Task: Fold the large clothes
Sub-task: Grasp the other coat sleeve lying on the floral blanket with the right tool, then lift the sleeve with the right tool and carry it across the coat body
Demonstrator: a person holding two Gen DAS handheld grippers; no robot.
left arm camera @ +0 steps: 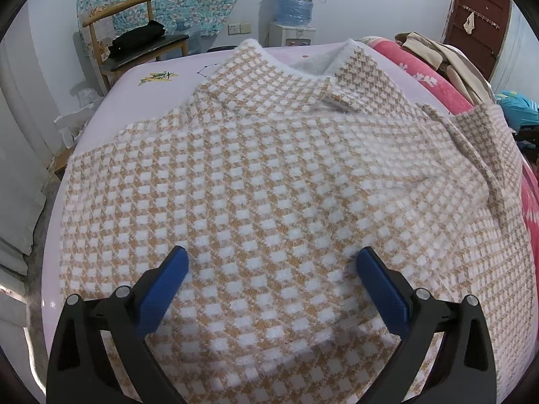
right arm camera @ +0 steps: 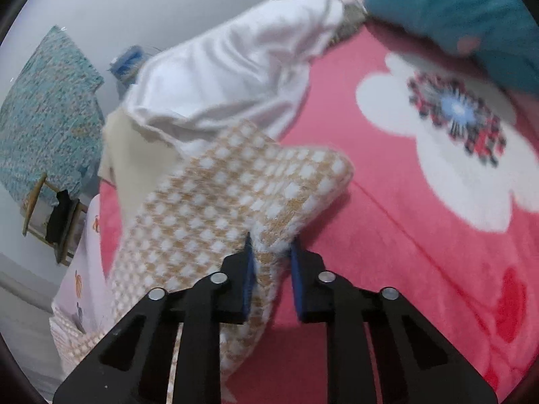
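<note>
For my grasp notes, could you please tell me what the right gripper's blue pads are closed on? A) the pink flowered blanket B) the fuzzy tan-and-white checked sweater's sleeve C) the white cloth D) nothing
B: the right gripper pinches the fuzzy tan-and-white checked sweater at its sleeve edge, above the pink flowered blanket.

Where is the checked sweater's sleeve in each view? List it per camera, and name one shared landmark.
Left wrist: the sleeve lies at the right edge, draped toward the pink blanket.
Right wrist: the sleeve fills the lower centre, its edge pinched by the right gripper.
Shared landmark: the wooden chair, at the left in both.
</note>
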